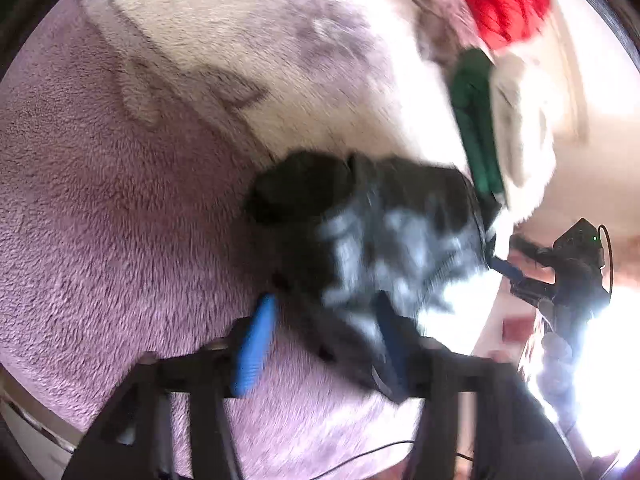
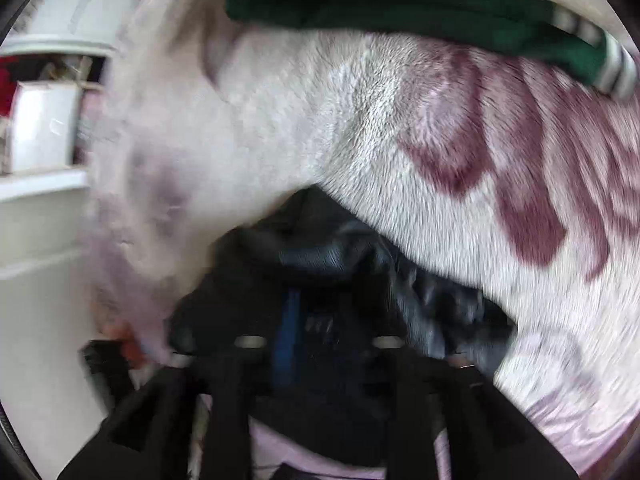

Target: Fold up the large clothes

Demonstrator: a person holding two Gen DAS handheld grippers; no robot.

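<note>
Slip risk: my left gripper (image 1: 320,344) looks spread around dark garment (image 1: 384,232); right gripper (image 2: 316,340) buried, can't tell.

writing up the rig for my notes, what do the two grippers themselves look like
Both are black frames with two fingers faced in ribbed blue pads. On the left gripper the left pad is bright blue, and a thin black cable runs below the frame. The right gripper is blurred, showing one blue pad and two small silver fasteners. From the left camera, its black body carries a green light and a cable.
</note>
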